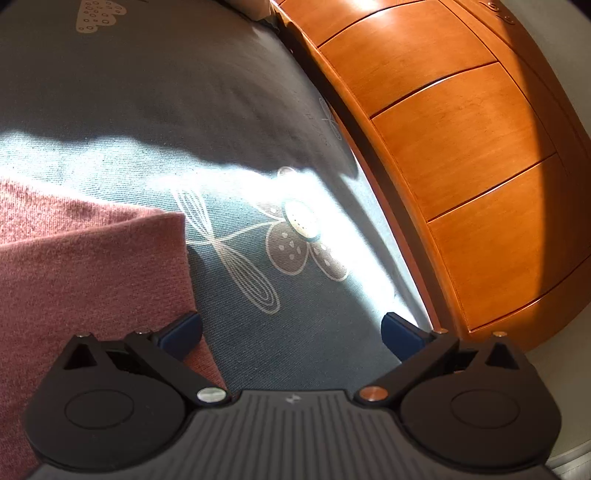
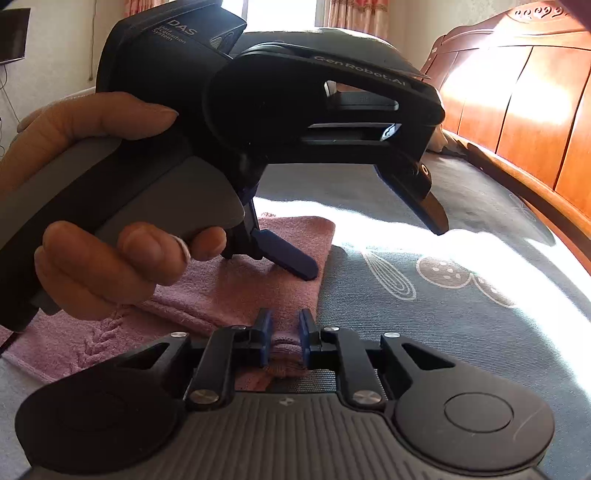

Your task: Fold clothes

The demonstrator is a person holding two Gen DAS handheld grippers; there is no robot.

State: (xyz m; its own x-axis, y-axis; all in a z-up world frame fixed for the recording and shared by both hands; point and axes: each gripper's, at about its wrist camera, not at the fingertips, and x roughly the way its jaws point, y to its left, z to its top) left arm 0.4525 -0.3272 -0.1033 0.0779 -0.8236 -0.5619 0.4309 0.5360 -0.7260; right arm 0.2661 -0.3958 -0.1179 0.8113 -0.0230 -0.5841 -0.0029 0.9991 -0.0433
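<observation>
A pink knitted garment [image 1: 85, 266] lies flat on the bed at the left of the left wrist view, its corner pointing toward the sunlit patch. My left gripper [image 1: 291, 332] is open; its left finger [image 1: 181, 332] hangs over the garment's right edge and the other over bare sheet. In the right wrist view the garment [image 2: 236, 291] is folded over on itself. My right gripper [image 2: 284, 343] is shut on a bunched bit of its near edge. The left gripper [image 2: 369, 243], held by a hand [image 2: 92, 258], hovers open just beyond, one blue pad [image 2: 291, 258] resting on the cloth.
The grey-blue bed sheet [image 1: 258, 129] with a pale flower print covers the bed. A wooden headboard [image 1: 461, 147] runs along the right side, also the headboard [image 2: 517, 118] in the right wrist view. Curtains [image 2: 354, 14] and a window stand at the far end.
</observation>
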